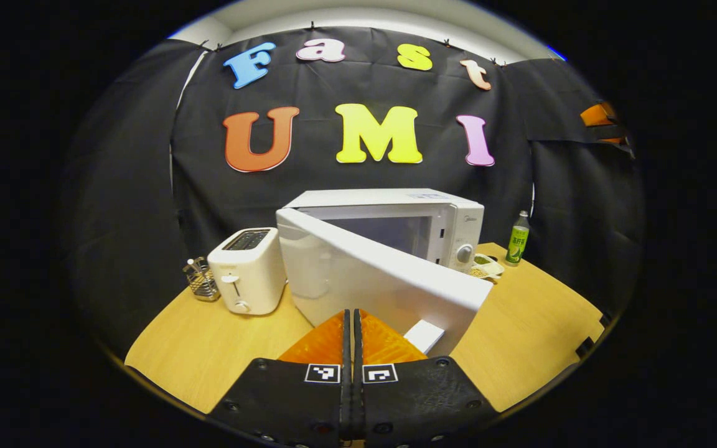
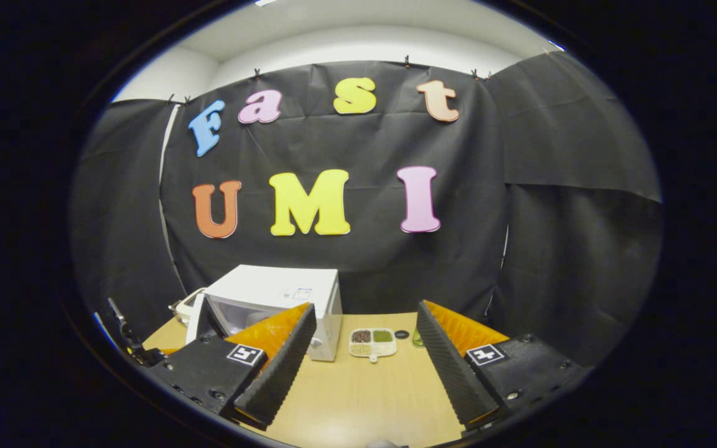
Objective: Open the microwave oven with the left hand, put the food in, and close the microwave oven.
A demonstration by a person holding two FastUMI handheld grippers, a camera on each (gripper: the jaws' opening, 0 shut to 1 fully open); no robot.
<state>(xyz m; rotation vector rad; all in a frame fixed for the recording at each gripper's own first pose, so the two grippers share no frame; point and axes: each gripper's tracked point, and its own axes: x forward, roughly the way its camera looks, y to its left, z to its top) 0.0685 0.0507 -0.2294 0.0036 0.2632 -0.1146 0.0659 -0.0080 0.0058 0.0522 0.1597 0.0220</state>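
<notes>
While the table (image 1: 520, 323) carries everything, the microwave (image 1: 458, 218) stands at its back with the door (image 1: 365, 274) swung partly open; toaster (image 1: 248, 270) to its left, bottle (image 1: 518, 238) to its right, food tray (image 2: 372, 343) just beside it; left gripper (image 1: 352, 323) fingers together before the door, right gripper (image 2: 365, 354) fingers apart, holding nothing

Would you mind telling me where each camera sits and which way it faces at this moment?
Left gripper view: rides on the left gripper, close to the microwave, facing its half-open door and the toaster; its own jaws show closed together.
Right gripper view: rides on the right gripper, farther back above the table, facing the food tray; its own jaws stand wide apart.
Shared: microwave, table, food tray.
</notes>
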